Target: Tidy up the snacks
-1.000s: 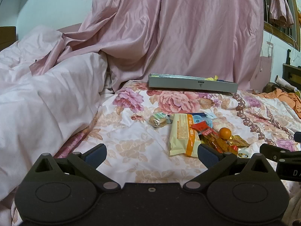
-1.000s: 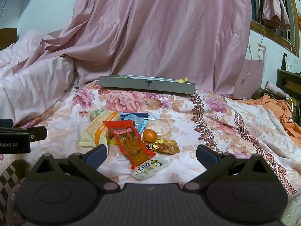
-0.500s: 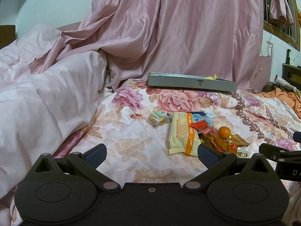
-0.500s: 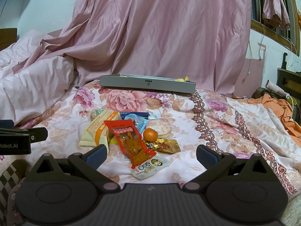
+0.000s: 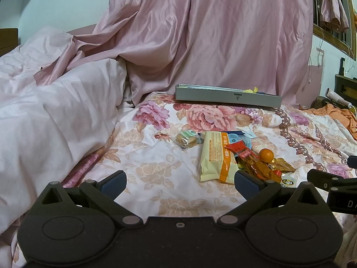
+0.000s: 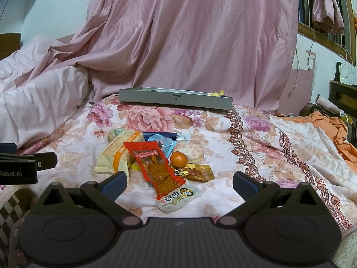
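My left gripper (image 5: 179, 184) hangs low over the floral bedspread (image 5: 156, 163) with its jaws spread wide and nothing between them; my right gripper (image 6: 179, 184) is likewise wide apart and empty, hovering just short of the snack pile. In the right wrist view the red snack packet (image 6: 154, 165) lies nearest me, its white end pointing toward my fingers; the small orange (image 6: 179, 158) sits just beside it on the right, touching a gold wrapper (image 6: 196, 173); a cream and orange biscuit pack (image 6: 119, 153) lies to the left, partly under the red one; a blue packet (image 6: 161, 141) and a round rice cracker pack (image 6: 193, 150) lie behind. From the left wrist view a small wrapped cookie (image 5: 186, 140) sits apart at the pile's left edge. Farther back, a flat grey tray (image 6: 176, 99) rests on the bedspread against the pink curtain (image 6: 189, 40); a crumpled pale quilt (image 5: 55, 111) is heaped on the left.
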`<state>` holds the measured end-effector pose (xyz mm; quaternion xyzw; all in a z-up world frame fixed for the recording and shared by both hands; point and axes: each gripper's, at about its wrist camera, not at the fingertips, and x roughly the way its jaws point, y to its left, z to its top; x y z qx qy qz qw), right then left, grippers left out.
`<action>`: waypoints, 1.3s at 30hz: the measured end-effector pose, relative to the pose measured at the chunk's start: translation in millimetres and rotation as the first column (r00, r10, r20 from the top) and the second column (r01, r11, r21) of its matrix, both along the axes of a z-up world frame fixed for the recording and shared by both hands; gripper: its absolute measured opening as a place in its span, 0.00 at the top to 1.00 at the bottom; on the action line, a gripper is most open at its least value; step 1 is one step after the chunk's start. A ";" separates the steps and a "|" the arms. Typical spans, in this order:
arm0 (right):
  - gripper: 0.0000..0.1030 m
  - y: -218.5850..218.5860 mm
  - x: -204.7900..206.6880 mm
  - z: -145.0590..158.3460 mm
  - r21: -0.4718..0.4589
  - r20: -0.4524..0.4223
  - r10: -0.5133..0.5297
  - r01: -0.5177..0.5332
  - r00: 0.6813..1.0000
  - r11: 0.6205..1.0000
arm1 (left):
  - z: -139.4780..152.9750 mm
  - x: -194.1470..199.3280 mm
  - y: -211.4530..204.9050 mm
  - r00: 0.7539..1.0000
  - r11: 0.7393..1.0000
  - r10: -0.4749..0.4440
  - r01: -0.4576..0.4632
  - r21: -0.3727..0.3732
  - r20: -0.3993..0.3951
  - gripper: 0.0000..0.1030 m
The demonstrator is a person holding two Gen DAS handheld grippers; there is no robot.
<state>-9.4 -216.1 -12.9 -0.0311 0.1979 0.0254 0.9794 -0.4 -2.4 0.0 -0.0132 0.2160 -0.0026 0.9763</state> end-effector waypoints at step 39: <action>0.00 -7.2 27.4 3.7 0.103 -0.119 0.095 -0.083 0.988 0.991 | -15.6 22.6 -8.3 0.996 1.000 -0.006 0.004 -0.018 -0.084 0.01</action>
